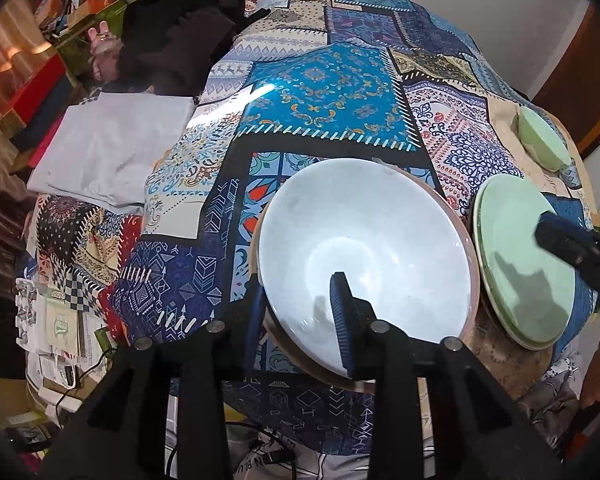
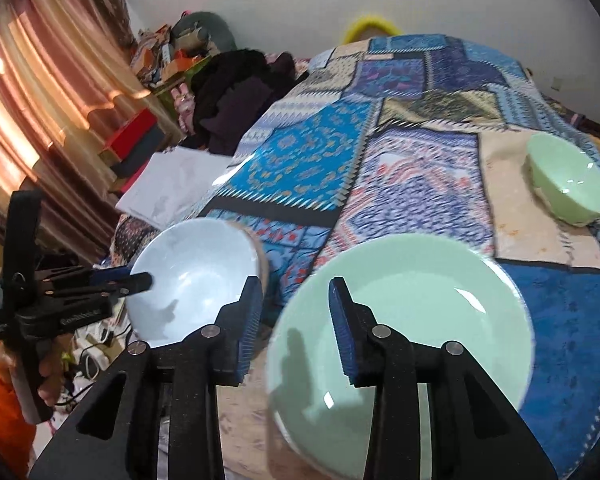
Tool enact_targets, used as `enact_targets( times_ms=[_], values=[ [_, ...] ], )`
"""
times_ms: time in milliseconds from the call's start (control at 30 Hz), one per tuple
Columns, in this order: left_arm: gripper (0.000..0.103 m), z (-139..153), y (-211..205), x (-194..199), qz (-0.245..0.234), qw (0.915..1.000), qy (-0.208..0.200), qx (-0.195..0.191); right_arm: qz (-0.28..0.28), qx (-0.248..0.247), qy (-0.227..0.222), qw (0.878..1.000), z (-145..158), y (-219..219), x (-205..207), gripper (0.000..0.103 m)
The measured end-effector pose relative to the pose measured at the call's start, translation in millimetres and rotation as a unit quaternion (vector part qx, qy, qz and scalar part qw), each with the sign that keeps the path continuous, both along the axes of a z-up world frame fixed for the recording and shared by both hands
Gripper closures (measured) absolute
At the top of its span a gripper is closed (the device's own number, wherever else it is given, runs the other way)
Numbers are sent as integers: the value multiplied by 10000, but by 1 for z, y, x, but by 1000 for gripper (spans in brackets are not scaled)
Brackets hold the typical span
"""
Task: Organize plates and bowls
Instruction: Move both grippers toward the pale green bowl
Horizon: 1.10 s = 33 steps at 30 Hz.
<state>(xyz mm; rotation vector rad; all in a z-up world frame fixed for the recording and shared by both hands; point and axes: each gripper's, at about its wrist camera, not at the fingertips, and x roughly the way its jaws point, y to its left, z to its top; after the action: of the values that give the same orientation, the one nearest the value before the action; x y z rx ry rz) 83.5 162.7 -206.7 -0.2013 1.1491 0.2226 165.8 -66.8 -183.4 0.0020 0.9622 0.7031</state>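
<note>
Left wrist view: the left gripper (image 1: 296,292) straddles the near rim of the pale blue round bowl with a pinkish outer wall (image 1: 380,220). One finger is outside the wall and the other inside the basin. The jaws are spread, with the rim between them, and we see no pad pressing on it. The bowl sits upright on the patchwork-printed glossy tablecloth (image 1: 320,92), at 6 o'clock on the table.

Right wrist view: the right gripper (image 2: 296,292) is likewise spread across the near edge of the mint green shallow ceramic plate (image 2: 420,280), one finger over the plate and one outside it. The plate is blurred, so we cannot confirm contact. It lies just beside the blue bowl, at its 3 o'clock. A small mint green bowl (image 2: 568,184) stands well apart, at 1 o'clock from the plate.

We judge that neither dish is gripped at this moment. To proceed well:

1. Keep each rim centred between the pads before pressing them together.
2. Seat the pads deep over the rim, since glazed ware will slip.
3. Lift straight up, because the two dishes sit close and could knock together.
</note>
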Motion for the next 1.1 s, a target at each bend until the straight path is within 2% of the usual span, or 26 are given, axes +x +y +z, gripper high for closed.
enact_targets(
  times_ms=[67, 200, 300, 533, 633, 800, 1100],
  values=[
    [70, 6, 2, -1, 48, 10000, -61, 33, -125, -2, -44, 9999, 2, -12, 5, 68],
    [56, 30, -1, -2, 24, 9990, -407, 207, -445, -39, -171, 9989, 8, -41, 18, 68],
    [54, 43, -9, 6, -32, 9981, -553, 260, -715, -61, -266, 9971, 14, -67, 27, 68],
    [43, 65, -49, 46, -390, 9953, -853, 253, -1299, -197, -529, 9899, 28, -123, 47, 63],
    [34, 72, -73, 69, -580, 9934, -959, 236, -1535, -256, -599, 9860, 30, -146, 58, 60],
    [25, 74, -108, 111, -858, 9913, -989, 158, -1873, -337, -588, 9800, 26, -181, 81, 60],
    [24, 55, -166, 190, -1277, 9883, -818, 124, -2213, -387, -426, 9735, 0, -216, 130, 60]
  ],
)
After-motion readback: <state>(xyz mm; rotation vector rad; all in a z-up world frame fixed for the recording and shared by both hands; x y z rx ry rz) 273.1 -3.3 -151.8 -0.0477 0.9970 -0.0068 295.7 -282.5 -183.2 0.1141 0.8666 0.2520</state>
